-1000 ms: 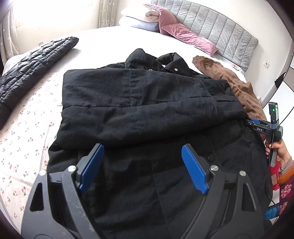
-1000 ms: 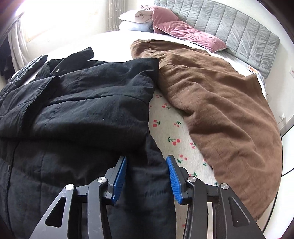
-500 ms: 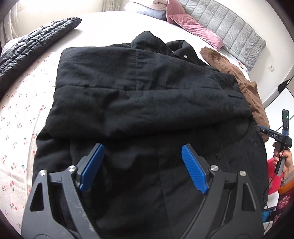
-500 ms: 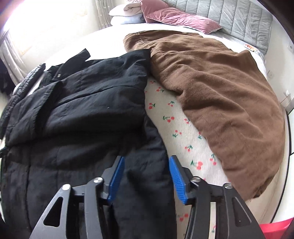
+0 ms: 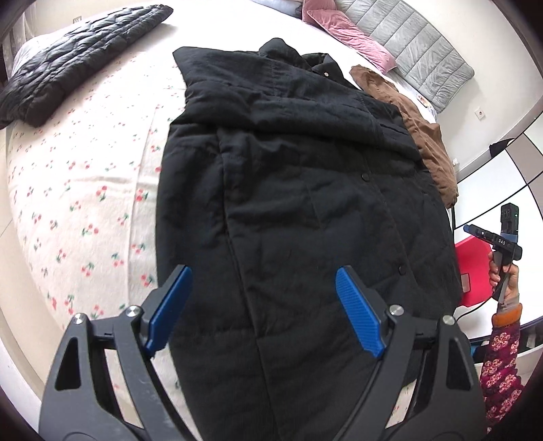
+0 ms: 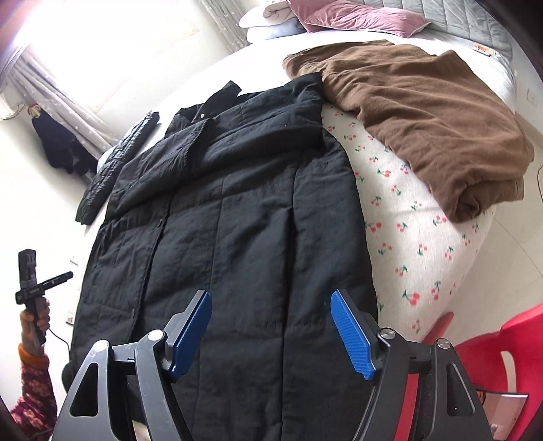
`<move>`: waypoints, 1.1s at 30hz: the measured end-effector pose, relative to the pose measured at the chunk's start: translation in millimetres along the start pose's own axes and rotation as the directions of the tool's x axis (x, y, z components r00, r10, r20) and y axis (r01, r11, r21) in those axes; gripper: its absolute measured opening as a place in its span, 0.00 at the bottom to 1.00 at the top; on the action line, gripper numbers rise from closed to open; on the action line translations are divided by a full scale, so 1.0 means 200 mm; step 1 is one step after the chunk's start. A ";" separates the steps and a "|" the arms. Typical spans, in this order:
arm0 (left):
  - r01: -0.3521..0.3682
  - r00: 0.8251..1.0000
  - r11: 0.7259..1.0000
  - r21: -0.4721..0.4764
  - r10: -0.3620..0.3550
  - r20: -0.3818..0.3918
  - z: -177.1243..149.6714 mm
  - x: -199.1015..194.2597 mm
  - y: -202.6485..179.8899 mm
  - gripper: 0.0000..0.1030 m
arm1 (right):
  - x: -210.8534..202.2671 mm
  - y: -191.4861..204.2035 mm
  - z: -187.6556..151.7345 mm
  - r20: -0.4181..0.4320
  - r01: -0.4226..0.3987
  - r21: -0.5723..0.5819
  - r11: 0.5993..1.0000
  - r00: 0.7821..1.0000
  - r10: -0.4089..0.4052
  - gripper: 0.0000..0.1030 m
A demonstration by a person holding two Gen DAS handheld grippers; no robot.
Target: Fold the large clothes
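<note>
A long black padded coat (image 5: 305, 203) lies flat on the bed, collar toward the headboard, both sleeves folded across the chest. It also shows in the right wrist view (image 6: 237, 220). My left gripper (image 5: 263, 305) is open and empty, raised above the coat's lower hem. My right gripper (image 6: 269, 330) is open and empty, raised above the hem on the other side. Each gripper shows in the other's view, held off the bed's foot: the right one (image 5: 497, 237) and the left one (image 6: 40, 285).
A brown garment (image 6: 424, 112) lies right of the coat. A black quilted jacket (image 5: 74, 61) lies at the far left. The cherry-print sheet (image 5: 78, 190) covers the bed. Pink pillows (image 6: 356, 17) sit by the grey headboard. A red plastic chair (image 6: 502, 346) stands at the bed's foot.
Both grippers have pulled back and risen from the coat toward the foot of the bed. The right gripper's jaws have opened wider. The coat lies as before.
</note>
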State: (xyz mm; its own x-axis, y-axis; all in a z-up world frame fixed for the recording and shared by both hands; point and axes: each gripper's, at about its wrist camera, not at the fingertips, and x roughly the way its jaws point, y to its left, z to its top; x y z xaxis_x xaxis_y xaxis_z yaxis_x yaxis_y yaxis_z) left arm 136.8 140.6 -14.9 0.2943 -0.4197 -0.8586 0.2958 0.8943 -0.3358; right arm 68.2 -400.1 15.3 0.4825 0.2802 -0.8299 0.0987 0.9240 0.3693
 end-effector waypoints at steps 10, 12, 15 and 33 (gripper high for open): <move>0.055 0.997 0.994 -0.089 -0.060 -0.049 -0.32 -0.09 0.22 0.84 | -0.07 -0.11 -0.27 0.000 -0.043 0.051 0.998 0.999 0.043 0.72; 0.102 0.993 0.987 -0.121 -0.108 -0.043 -0.37 -0.09 0.26 0.84 | -0.06 -0.15 -0.31 -0.010 -0.046 0.067 0.997 0.999 0.046 0.72; 0.155 0.985 0.973 -0.173 -0.165 -0.047 -0.44 -0.07 0.32 0.84 | -0.07 -0.22 -0.36 -0.014 -0.039 0.106 0.994 0.999 0.041 0.72; 0.499 0.840 0.815 -0.294 -0.539 -0.069 -0.72 0.01 0.38 0.81 | 0.04 -0.42 -0.57 0.004 -0.196 0.305 0.932 0.979 0.205 0.72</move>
State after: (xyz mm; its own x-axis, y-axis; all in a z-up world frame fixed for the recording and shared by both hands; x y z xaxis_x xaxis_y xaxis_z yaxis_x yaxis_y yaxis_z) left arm 28.4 230.5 -97.7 0.0254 -0.8237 -0.5665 0.1210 0.5650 -0.8161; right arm -35.0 -445.4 -70.7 0.4958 0.4625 -0.7350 0.2626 0.7269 0.6345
